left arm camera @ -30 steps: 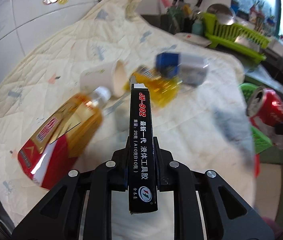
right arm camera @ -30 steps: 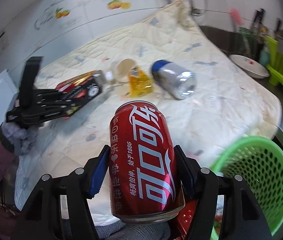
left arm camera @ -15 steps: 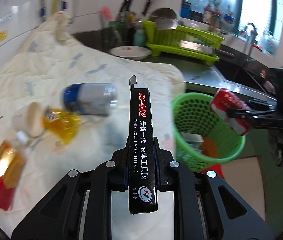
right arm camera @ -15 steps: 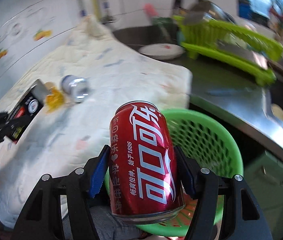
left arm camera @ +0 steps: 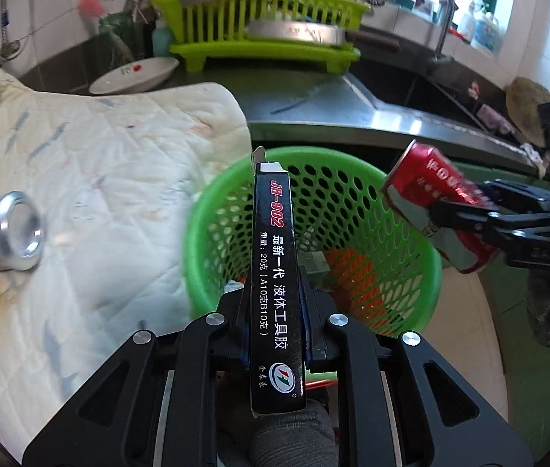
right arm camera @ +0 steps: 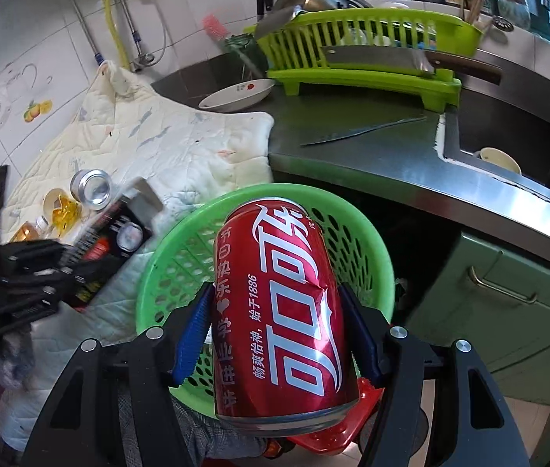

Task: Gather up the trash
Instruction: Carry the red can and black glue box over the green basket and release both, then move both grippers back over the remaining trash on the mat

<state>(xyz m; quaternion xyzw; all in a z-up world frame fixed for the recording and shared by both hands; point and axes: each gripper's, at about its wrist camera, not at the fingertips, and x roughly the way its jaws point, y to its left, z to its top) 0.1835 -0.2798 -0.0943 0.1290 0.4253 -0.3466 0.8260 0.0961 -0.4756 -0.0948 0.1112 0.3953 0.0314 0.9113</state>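
Both grippers have swung over the green basket (left arm camera: 423,257); you're clamping the glue box (left arm camera: 277,292) left, the cola can (right arm camera: 281,311) right, above its rim.

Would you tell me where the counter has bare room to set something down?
Bare steel counter lies between the quilt, the dish rack and the sink, apart from one knife. The quilt's left end is crowded: silver can, yellow wrapper, bottle.

A lime-green plastic dish rack (right arm camera: 364,50) stands on the grey steel counter (right arm camera: 372,148). A big cleaver with a brown handle (right arm camera: 403,60) lies across the rack. A white round plate (right arm camera: 236,95) sits beside the cream quilted cloth (right arm camera: 150,144). A steel tap (left arm camera: 440,11) stands by the sink.
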